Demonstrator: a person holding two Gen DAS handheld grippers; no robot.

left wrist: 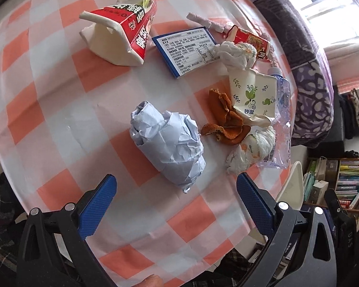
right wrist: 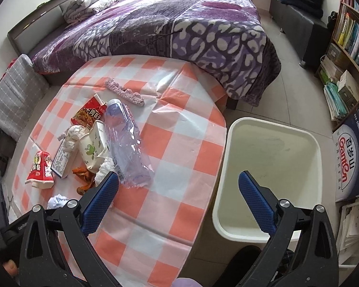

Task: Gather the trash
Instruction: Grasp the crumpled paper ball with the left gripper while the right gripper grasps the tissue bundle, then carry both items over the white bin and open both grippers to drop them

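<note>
Tongs apart, left gripper (left wrist: 176, 186) faces crumpled paper (left wrist: 166, 143); right gripper (right wrist: 178, 186), also apart, waits by empty bin (right wrist: 270, 124). Next: close on paper.

"Ganten" on carton (right wrist: 354, 160) (right wrist)

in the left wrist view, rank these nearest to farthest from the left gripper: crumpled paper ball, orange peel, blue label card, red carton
1. crumpled paper ball, just ahead of the open left gripper, centre.
2. orange peel, ahead and right.
3. blue label card, farther back, centre.
4. red carton, far back left.
</note>
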